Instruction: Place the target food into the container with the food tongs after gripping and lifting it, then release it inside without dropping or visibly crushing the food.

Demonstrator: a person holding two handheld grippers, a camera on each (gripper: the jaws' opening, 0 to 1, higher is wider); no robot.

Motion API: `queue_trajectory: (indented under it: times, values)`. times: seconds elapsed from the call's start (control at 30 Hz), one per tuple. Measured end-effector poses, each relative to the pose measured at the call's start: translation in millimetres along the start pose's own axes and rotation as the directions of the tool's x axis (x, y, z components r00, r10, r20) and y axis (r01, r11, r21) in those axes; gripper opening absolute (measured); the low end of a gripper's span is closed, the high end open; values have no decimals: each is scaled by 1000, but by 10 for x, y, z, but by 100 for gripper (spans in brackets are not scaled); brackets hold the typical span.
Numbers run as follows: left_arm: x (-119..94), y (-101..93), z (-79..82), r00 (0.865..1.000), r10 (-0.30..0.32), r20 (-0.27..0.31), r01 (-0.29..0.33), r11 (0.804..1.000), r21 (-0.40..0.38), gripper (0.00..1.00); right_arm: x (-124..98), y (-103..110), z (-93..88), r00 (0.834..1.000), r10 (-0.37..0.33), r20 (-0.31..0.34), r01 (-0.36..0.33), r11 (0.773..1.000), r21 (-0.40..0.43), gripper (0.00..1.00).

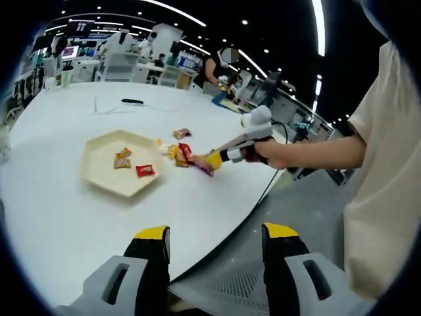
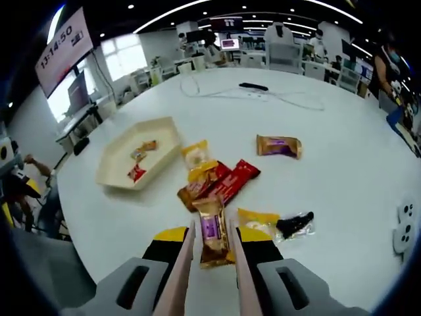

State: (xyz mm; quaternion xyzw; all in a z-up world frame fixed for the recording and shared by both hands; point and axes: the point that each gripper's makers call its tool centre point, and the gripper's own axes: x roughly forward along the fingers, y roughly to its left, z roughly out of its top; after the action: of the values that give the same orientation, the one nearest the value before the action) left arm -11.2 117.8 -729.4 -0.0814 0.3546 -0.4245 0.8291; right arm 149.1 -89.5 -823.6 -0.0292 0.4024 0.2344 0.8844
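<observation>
The person is wearing a cream short-sleeved shirt [image 1: 385, 178]; both grey grippers are showing yellow-tipped black jaws.

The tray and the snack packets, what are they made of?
The tray looks like matte cream plastic, smooth with a raised rim, though moulded pulp is possible. The snack packets look like shiny plastic or foil film: they crinkle and catch the light. The packet between the tongs looks the same.

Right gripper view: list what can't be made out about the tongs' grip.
- Tongs tips: hidden under the brown packet, so contact is unclear.
- Packet print: too small to read.
- Left gripper view: right gripper and packet blur together, too small.
- Tray snacks: too small to identify.
</observation>
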Motion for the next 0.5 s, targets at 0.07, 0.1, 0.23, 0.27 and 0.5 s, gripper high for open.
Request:
queue_trajectory:
  times: [0.07, 0.1, 0.23, 0.27, 0.5]
  values:
    - [0, 0, -1, 1000, 0, 0, 0, 1000, 0, 56, 12, 7, -29, 1000, 1, -10, -1, 1000, -7, 27]
    - [0, -1, -1, 1000, -1, 0, 1, 1000, 0, 56, 15, 6, -37, 1000, 0, -12, 0, 1000, -8, 27]
    - [0, -6, -3, 1000, -2, 1, 2, 1000, 1, 56, 25, 3, -65, 1000, -4, -24, 4, 1000, -17, 27]
    - [0, -6, -2, 1000, -2, 2, 2, 1000, 1, 56, 27, 3, -69, 1000, -5, -26, 5, 1000, -19, 27]
    - [-11, -3, -2, 1000, 2, 6, -2, 1000, -1, 56, 53, -1, -83, 999, -10, -42, 8, 999, -41, 26]
